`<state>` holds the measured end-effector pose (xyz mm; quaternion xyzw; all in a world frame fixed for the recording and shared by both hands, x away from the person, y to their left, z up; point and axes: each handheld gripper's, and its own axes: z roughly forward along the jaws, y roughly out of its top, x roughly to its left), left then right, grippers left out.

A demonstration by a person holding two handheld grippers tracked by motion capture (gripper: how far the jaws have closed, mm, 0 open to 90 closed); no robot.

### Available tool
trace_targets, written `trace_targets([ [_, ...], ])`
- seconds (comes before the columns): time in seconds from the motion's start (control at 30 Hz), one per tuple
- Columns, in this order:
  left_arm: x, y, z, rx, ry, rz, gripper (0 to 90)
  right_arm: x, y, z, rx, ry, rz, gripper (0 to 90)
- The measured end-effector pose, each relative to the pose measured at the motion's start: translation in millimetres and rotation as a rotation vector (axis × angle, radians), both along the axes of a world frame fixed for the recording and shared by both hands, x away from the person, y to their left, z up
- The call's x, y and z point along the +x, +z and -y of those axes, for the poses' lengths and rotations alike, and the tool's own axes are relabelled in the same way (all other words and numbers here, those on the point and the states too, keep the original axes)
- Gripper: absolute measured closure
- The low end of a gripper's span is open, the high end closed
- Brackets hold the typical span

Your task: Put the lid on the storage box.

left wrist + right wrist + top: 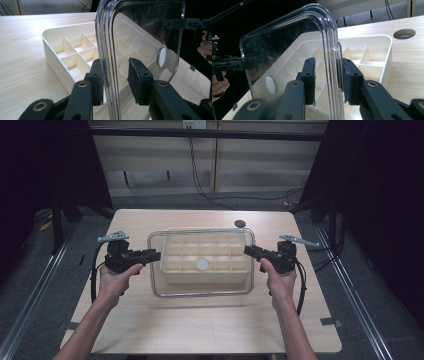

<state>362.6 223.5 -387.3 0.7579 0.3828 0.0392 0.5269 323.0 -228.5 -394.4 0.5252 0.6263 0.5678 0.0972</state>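
Two tongs are set at opposite ends of a clear, flat plastic lid with rounded corners, which is held level over a cream plastic tray of square compartments on the pale wooden table. The left tongs are nearly closed around the lid's rim; one pad touches, the other stands slightly off. The right tongs are clamped on the opposite rim.

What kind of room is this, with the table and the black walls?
Probably a lab or recording studio rather than a home. A bare wooden table stands between dark curtains, cables trail across the floor behind it, and metal rails run alongside. On it sits a compartment tray under a clear lid.
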Motion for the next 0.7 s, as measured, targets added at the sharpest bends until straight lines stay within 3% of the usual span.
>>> trace_targets([
  [0.27, 7.6, 5.9, -2.8, -0.016, 0.018, 0.006, 65.8, 9.6, 5.2, -3.6, -0.005, 0.004, 0.003, 67.4],
  [0.7, 20.7, 11.2, -1.2, -0.002, 0.018, 0.012, 64.9, 20.1, 10.6, -3.5, -0.005, 0.0, 0.002, 67.3],
])
